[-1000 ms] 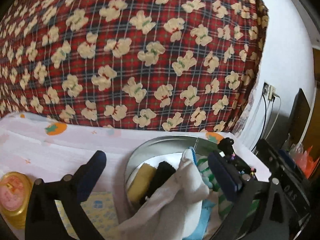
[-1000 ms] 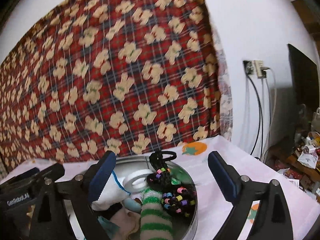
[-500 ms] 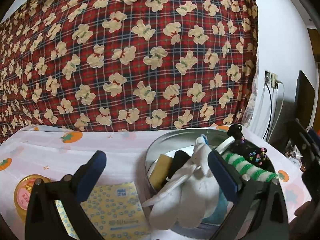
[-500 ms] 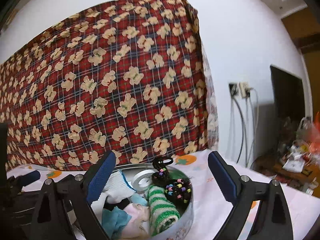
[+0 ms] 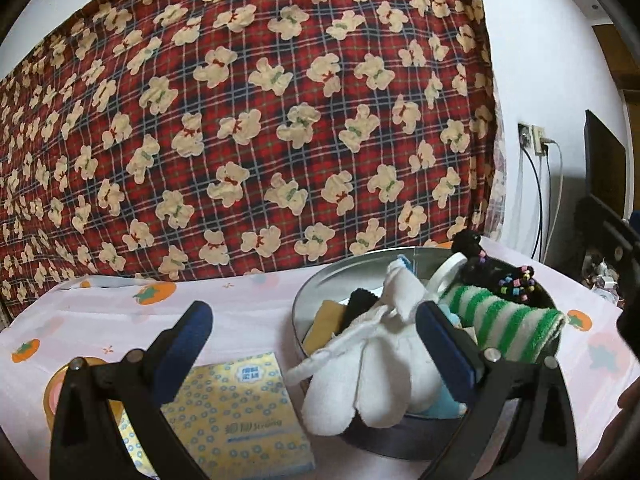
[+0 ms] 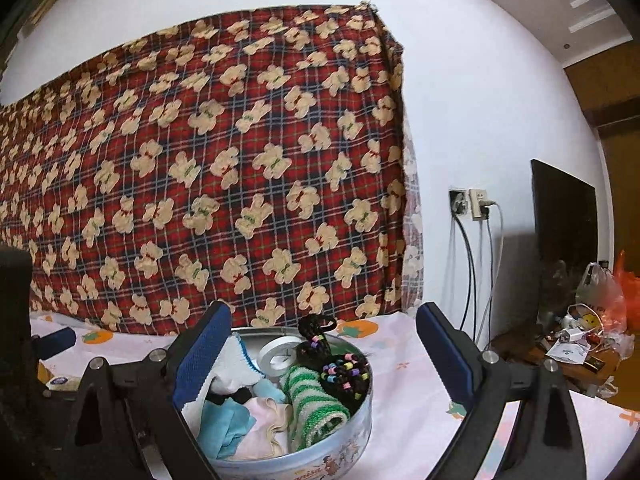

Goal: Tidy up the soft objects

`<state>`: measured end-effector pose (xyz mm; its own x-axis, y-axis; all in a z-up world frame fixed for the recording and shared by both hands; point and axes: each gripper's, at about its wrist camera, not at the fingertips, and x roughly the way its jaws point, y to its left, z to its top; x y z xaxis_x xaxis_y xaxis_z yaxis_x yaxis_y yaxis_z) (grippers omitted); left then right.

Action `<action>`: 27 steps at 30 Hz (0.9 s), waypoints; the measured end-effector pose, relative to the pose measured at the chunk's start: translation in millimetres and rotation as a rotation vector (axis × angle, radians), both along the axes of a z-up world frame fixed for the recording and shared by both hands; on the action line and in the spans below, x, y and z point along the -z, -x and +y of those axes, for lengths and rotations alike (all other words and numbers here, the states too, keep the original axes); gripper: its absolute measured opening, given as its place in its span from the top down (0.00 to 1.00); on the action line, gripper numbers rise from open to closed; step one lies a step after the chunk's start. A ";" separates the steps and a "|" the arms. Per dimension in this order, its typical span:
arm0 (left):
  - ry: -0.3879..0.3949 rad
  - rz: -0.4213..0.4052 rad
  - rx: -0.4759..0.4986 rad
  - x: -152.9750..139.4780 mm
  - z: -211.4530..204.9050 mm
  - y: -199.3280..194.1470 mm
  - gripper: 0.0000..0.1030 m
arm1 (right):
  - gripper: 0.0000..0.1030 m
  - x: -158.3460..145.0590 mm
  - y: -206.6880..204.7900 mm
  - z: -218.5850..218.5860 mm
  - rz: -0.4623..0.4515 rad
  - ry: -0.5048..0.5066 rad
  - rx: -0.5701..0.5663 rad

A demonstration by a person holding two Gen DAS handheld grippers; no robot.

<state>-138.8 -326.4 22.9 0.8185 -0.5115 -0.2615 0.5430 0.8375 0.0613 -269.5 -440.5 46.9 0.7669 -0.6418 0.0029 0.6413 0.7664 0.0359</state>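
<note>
A round metal tin sits on the pink tablecloth, filled with soft items. A white glove hangs over its near rim. A green-and-white striped rolled towel, black hair ties with coloured beads, a roll of tape, and blue and pink cloths lie inside. My left gripper is open just short of the tin, holding nothing. My right gripper is open above the tin, also holding nothing.
A yellow patterned tissue pack and a yellow-lidded jar lie left of the tin. A red plaid bear blanket hangs behind. A wall socket with cables, a dark screen and a cluttered side table stand to the right.
Both grippers have pulled back and risen from the tin, so more table and wall shows. The white glove stays draped on the rim. Both stay open.
</note>
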 end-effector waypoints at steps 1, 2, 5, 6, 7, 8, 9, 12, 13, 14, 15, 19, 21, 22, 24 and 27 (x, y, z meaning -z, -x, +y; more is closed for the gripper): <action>0.007 0.006 0.001 0.0 1.8 0.0 0.00 | 0.07 0.2 4.1 0.6 -0.008 0.000 0.008; 0.012 0.010 0.000 0.1 3.0 0.1 0.00 | 0.07 0.2 6.7 1.2 -0.014 -0.001 0.016; 0.034 0.017 -0.004 0.0 7.8 0.2 0.00 | 0.07 0.4 10.6 2.5 -0.007 -0.011 0.020; 0.039 0.018 -0.005 0.0 8.8 0.6 0.00 | 0.07 0.6 11.1 3.6 -0.004 -0.010 0.018; 0.042 0.020 -0.006 0.0 9.7 0.7 0.00 | 0.07 0.5 12.4 5.2 -0.007 -0.003 0.019; 0.043 0.024 -0.005 0.2 10.5 1.0 0.00 | 0.07 0.1 14.5 6.8 -0.013 0.004 0.021; 0.044 0.026 -0.004 0.2 11.2 1.4 0.00 | 0.07 0.0 16.2 7.9 -0.019 0.009 0.023; 0.046 0.025 -0.003 0.3 12.8 2.3 0.00 | 0.07 -0.7 20.4 9.1 -0.039 0.016 0.034; 0.048 0.024 -0.004 0.4 13.1 2.5 0.00 | 0.07 -0.8 21.3 9.3 -0.044 0.016 0.037; 0.050 0.025 -0.004 0.5 14.0 2.6 0.00 | 0.07 -0.8 23.4 9.4 -0.051 0.017 0.042; 0.049 0.026 -0.005 0.7 14.1 3.0 0.00 | 0.07 -1.3 23.7 9.4 -0.054 0.017 0.043; 0.051 0.024 -0.005 1.0 15.4 4.8 0.00 | 0.06 -1.2 23.7 9.3 -0.053 0.019 0.041; 0.050 0.021 -0.006 1.0 15.8 5.2 0.00 | 0.06 -1.2 24.1 9.8 -0.055 0.021 0.042; 0.050 0.020 -0.005 0.8 16.5 6.2 0.00 | 0.06 -1.3 24.6 9.9 -0.055 0.023 0.041; 0.051 0.022 -0.003 0.9 16.9 6.7 0.00 | 0.06 -1.6 24.1 10.4 -0.054 0.029 0.041; 0.051 0.021 -0.008 0.9 15.7 6.5 0.00 | 0.06 -2.4 24.8 11.3 -0.055 0.037 0.040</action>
